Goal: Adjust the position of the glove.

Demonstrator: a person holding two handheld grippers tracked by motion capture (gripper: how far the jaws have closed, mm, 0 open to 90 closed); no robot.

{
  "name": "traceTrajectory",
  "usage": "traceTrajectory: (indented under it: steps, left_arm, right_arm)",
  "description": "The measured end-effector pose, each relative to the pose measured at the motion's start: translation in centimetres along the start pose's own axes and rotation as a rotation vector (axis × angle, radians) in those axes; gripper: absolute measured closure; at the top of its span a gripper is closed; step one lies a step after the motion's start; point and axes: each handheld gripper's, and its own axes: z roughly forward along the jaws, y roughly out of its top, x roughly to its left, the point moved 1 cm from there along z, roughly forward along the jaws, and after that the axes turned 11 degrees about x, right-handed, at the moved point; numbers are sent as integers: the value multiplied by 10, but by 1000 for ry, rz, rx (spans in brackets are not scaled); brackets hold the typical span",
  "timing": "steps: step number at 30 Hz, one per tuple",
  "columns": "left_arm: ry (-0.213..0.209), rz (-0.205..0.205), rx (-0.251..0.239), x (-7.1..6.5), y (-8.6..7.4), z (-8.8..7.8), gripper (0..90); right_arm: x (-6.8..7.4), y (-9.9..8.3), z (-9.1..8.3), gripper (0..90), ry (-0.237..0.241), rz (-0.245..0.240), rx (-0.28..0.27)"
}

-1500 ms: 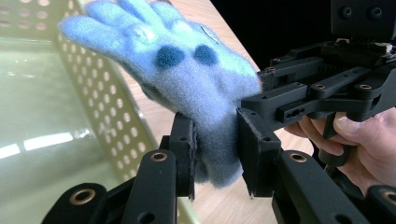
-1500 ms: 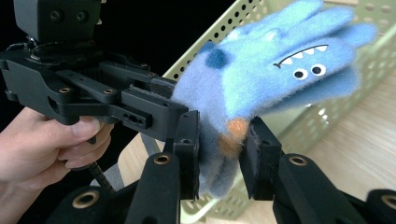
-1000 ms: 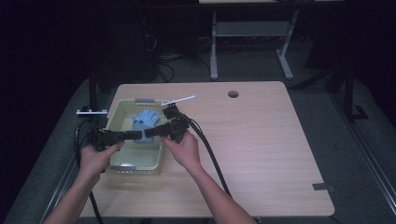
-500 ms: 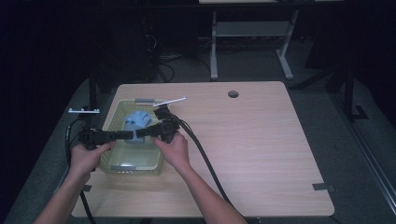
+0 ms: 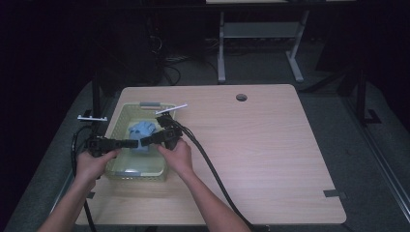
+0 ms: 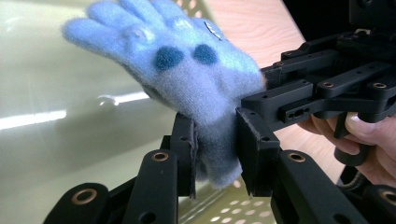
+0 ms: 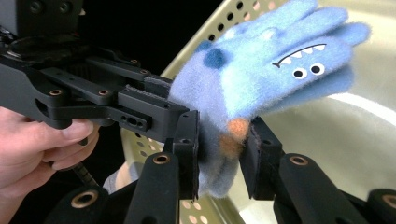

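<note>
Both grippers, the left gripper [image 5: 129,143] and the right gripper [image 5: 147,140], are clenched on one blue fleece glove [image 5: 141,131], held above the perforated yellow-green basket [image 5: 118,119] near the table's [image 5: 270,159] left edge, so lifting seems done and placing remains.

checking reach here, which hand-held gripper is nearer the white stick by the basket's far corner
Right. The right hand-held gripper reaches from just below the white stick, near that corner; the left hand-held gripper comes in from the basket's opposite side.

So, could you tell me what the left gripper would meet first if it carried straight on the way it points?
Probably the right gripper, which faces it across the blue glove that both clamp over the basket; depth is uncertain.
</note>
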Motion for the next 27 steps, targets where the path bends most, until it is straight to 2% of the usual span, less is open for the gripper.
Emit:
traceTrajectory:
  steps: [15, 19, 21, 27]
  left_arm:
    - [80, -25, 93, 11, 4, 16, 707]
    - [97, -24, 110, 11, 4, 18, 716]
    - [112, -24, 119, 11, 4, 20, 721]
    - [126, -21, 133, 13, 5, 22, 732]
  right_arm:
    - [-17, 2, 20, 694, -20, 46, 75]
    - [-18, 2, 23, 692, -34, 47, 86]
    - [-17, 3, 25, 693, -57, 44, 99]
    - [-14, 5, 27, 693, -89, 46, 120]
